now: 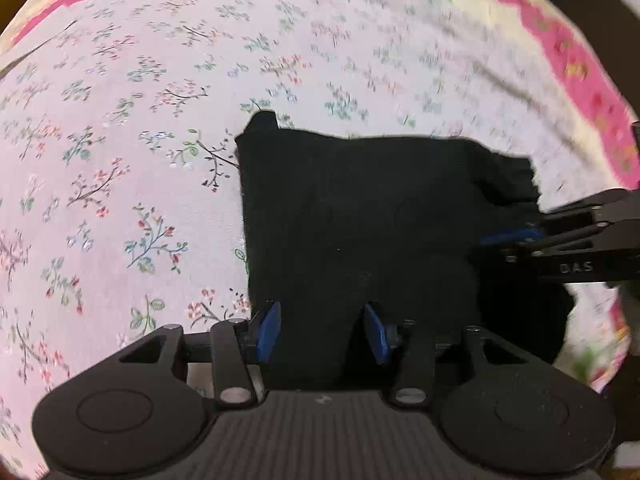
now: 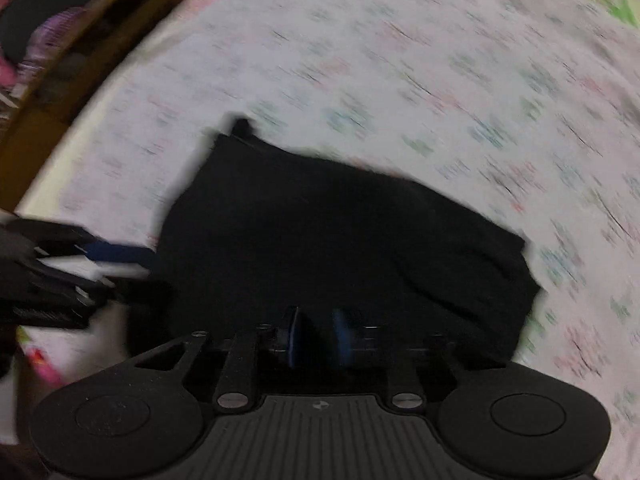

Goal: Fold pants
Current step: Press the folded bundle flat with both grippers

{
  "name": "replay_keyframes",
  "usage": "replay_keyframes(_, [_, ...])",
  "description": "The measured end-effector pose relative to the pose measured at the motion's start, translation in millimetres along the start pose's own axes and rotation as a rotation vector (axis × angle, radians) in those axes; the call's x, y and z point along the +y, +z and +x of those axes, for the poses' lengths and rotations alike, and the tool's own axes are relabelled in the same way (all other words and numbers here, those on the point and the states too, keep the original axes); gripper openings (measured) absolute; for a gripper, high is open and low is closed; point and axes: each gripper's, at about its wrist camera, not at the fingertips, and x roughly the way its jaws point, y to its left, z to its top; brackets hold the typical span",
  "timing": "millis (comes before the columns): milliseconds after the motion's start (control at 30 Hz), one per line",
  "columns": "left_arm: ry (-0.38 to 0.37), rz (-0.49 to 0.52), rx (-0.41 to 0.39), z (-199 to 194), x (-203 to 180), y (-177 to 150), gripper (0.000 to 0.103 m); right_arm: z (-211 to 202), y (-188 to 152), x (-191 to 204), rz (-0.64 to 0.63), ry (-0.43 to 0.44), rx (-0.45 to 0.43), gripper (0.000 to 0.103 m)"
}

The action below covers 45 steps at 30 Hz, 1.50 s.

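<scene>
The left gripper (image 1: 322,332) is spread over the near edge of the black pants (image 1: 360,224). The right gripper (image 2: 316,336) looks nearly pressed together, maybe pinching cloth; blur hides it. The pants lie folded at frame centre on the floral sheet (image 1: 120,140). I judge a last fold or smoothing is next, needing a firm edge grip.

Inventory from my feed: I count one pair of black pants (image 1: 360,220), folded, at frame centre; one floral bedsheet (image 1: 140,140) filling the rest of the frame; two hand-held grippers, the left hand-held gripper (image 1: 322,330) at bottom centre, the right hand-held gripper (image 2: 316,334) likewise; each has two blue pads.
</scene>
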Motion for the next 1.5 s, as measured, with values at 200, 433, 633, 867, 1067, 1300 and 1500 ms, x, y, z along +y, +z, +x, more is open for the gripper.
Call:
replay_keyframes(200, [0.058, 0.043, 0.022, 1, 0, 3, 0.061, -26, -12, -19, 0.148, -0.001, -0.064, 0.000])
replay_keyframes(433, [0.142, 0.070, -0.003, -9, -2, 9, 0.065, -30, -12, -24, 0.176, -0.035, -0.114, 0.020])
replay_keyframes(633, [0.169, 0.095, -0.015, -6, 4, 17, 0.071, -31, -15, -21, 0.206, -0.049, -0.137, 0.022])
replay_keyframes(867, [0.160, 0.090, 0.000, -5, 10, 19, 0.071, -44, -19, -13, 0.181, -0.114, -0.164, 0.026])
replay_keyframes(1067, [0.147, 0.075, 0.005, -2, 13, 19, 0.072, -38, -24, -22, 0.209, -0.098, -0.156, 0.032])
replay_keyframes(1300, [0.147, 0.080, 0.011, 0, 14, 18, 0.077, -45, -28, -28, 0.259, -0.120, -0.153, 0.055])
replay_keyframes(1500, [0.140, 0.085, 0.019, 4, 15, 18, 0.079, -41, -34, -40, 0.334, -0.089, -0.157, 0.059])
